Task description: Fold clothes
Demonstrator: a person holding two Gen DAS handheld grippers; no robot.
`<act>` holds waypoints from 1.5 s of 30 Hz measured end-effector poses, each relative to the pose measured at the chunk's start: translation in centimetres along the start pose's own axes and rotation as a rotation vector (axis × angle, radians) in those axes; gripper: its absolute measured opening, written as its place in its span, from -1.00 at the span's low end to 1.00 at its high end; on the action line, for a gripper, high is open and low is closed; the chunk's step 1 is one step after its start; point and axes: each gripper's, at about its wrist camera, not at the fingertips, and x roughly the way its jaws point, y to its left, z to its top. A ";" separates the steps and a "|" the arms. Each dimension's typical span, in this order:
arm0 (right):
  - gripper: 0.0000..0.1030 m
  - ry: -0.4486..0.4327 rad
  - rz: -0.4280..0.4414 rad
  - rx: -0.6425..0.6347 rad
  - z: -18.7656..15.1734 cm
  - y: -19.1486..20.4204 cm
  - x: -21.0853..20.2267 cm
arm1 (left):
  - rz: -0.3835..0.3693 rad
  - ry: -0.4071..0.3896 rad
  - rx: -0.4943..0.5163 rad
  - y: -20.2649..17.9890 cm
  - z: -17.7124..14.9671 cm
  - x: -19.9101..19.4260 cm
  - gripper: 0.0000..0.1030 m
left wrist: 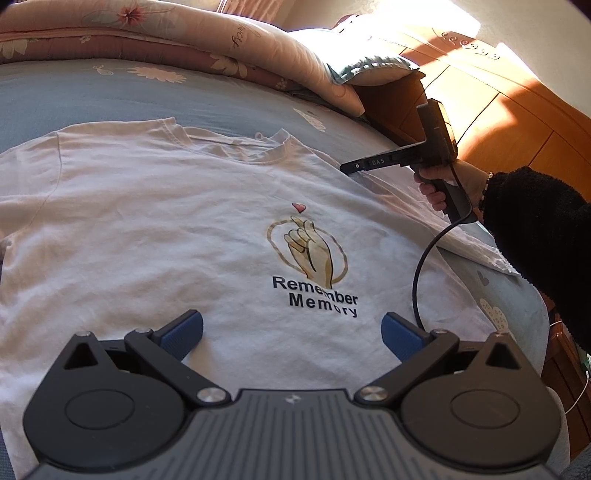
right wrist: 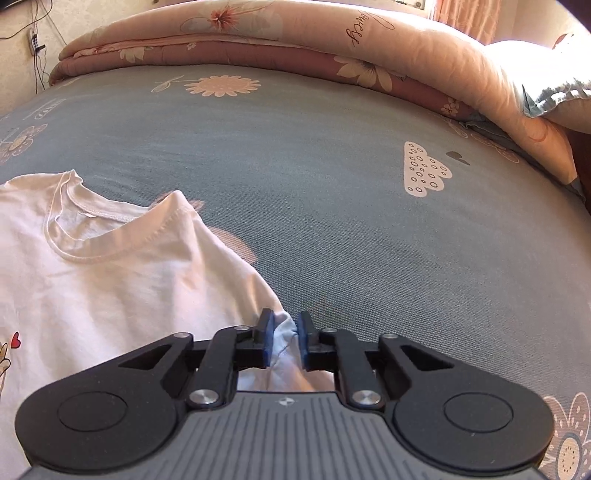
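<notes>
A white T-shirt (left wrist: 166, 221) lies face up and spread flat on the grey-blue bedsheet (right wrist: 332, 184), its collar toward the far folded quilt (right wrist: 295, 33). The left gripper (left wrist: 291, 332) hovers over the shirt's near part, jaws wide apart and empty. The right gripper (right wrist: 284, 339) has its blue pads pinched on the shirt's right shoulder edge.

"Remember Memory" on T-shirt (left wrist: 184, 229); "DAS" on right hand-held gripper (left wrist: 349, 168)
</notes>
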 end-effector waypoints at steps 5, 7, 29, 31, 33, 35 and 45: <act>-0.87 -0.049 -0.080 0.059 0.7 -0.8 -0.2 | 0.001 -0.001 0.000 0.0 -0.1 0.0 0.98; -0.87 -0.032 -0.088 0.063 0.8 -0.8 0.3 | 0.000 -0.001 -0.001 0.0 -0.1 0.0 0.98; -0.39 -0.015 0.016 0.209 5.5 4.8 3.8 | 0.002 0.000 -0.006 -0.1 -0.1 -0.1 0.98; -0.36 -0.020 0.003 0.220 6.1 4.9 3.9 | 0.002 0.000 -0.008 -0.1 -0.1 -0.1 0.98; -0.33 -0.016 -0.024 0.196 6.4 5.6 3.4 | 0.002 0.000 -0.010 -0.1 -0.1 -0.1 0.98; -0.22 -0.012 -0.006 0.193 6.5 6.3 2.3 | 0.002 0.000 -0.012 -0.1 -0.1 -0.1 0.98; -0.13 -0.003 -0.008 0.060 6.4 11.1 3.0 | 0.007 0.002 -0.022 -0.1 0.0 0.0 0.98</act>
